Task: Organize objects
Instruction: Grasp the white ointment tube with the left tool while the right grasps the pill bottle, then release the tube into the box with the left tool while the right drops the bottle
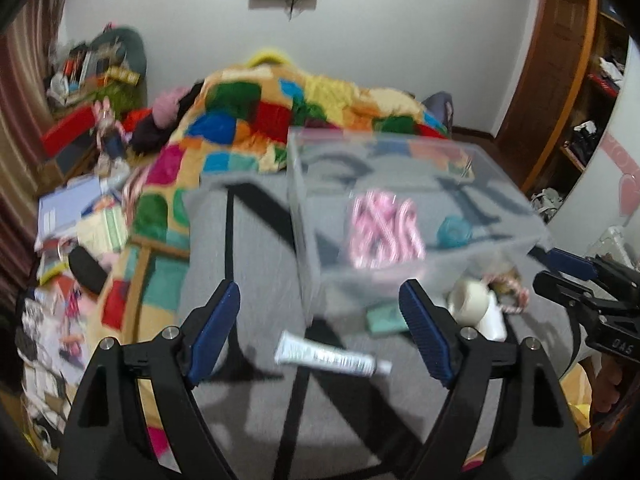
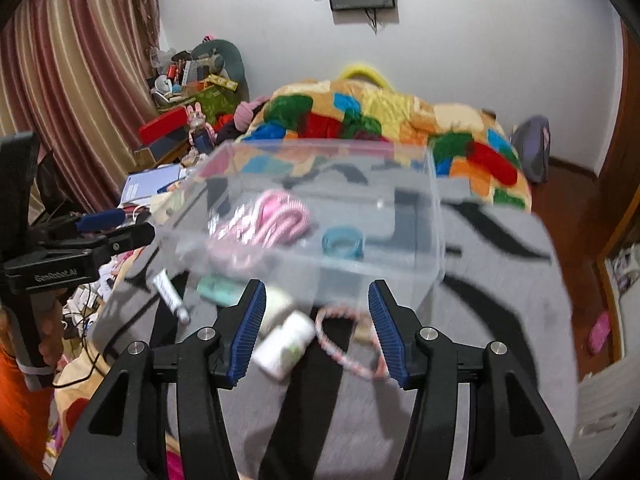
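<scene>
Here both pairs of jaws stand apart, empty. The white bottle (image 2: pixel 285 346) lies low in the frame's centre, just ahead of the right gripper (image 2: pixel 316 330), long axis slanting toward lower left; the clear bin (image 2: pixel 436 216) sits beyond, centre frame.

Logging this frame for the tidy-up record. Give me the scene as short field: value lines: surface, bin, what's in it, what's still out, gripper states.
surface: grey blanket with black stripes
bin: clear plastic box, open top
in bin: pink striped bundle; teal ring
still out: white tube; white bottle; teal packet; pink braided loop
left gripper: open, empty
right gripper: open, empty
</scene>
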`<action>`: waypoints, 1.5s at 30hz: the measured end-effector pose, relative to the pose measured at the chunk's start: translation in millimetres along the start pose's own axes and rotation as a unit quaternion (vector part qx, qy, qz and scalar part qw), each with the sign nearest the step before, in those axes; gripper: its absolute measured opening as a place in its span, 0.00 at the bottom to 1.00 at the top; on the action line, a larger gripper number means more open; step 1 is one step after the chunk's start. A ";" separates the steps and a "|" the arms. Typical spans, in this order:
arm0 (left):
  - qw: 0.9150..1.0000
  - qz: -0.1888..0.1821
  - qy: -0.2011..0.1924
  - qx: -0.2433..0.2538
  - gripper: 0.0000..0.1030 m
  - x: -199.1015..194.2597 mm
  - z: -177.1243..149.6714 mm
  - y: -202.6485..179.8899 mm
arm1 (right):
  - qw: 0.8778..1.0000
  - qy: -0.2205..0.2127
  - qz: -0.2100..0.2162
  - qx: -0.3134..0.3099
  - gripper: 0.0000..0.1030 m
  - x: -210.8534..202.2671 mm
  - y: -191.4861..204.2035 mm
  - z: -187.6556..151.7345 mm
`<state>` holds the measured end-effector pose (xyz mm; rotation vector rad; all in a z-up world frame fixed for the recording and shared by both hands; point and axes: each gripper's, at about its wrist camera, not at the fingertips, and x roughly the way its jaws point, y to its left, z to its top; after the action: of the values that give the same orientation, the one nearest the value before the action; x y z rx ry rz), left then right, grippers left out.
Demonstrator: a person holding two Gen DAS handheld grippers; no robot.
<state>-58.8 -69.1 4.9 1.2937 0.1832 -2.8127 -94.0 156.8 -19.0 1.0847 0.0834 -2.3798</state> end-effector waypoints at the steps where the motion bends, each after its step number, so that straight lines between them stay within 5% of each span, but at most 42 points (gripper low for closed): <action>1: 1.000 0.001 0.011 -0.007 0.80 7.7 -5.8 0.8 | 1.000 0.006 -0.001 0.002 0.48 3.7 0.9 -4.8; 7: 0.998 0.058 0.017 -0.015 0.80 32.2 -29.2 -6.6 | 0.999 0.050 0.019 0.000 0.48 32.3 11.4 -21.6; 19: 0.999 0.038 0.034 -0.018 0.57 23.6 -62.9 3.8 | 0.998 0.058 0.016 -0.001 0.27 43.3 3.0 -29.5; 22: 0.999 0.038 0.035 -0.016 0.48 26.6 -60.3 0.5 | 0.998 0.056 0.016 0.002 0.26 44.2 2.8 -28.2; 27: 0.999 0.039 0.027 -0.003 0.15 27.8 -59.4 -9.1 | 0.999 0.052 0.017 -0.002 0.26 42.0 4.6 -30.4; 36: 1.000 0.004 0.017 0.013 0.15 1.5 -68.7 -21.7 | 0.999 0.025 0.021 -0.003 0.26 12.7 1.5 -36.5; 45: 0.998 -0.042 -0.047 0.017 0.15 -32.9 -26.4 -36.4 | 0.999 -0.049 0.012 0.002 0.26 -24.2 -5.8 2.3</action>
<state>-20.6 -30.1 16.2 1.1837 0.1921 -2.9522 -85.1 171.6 -0.9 0.9648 0.0305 -2.4079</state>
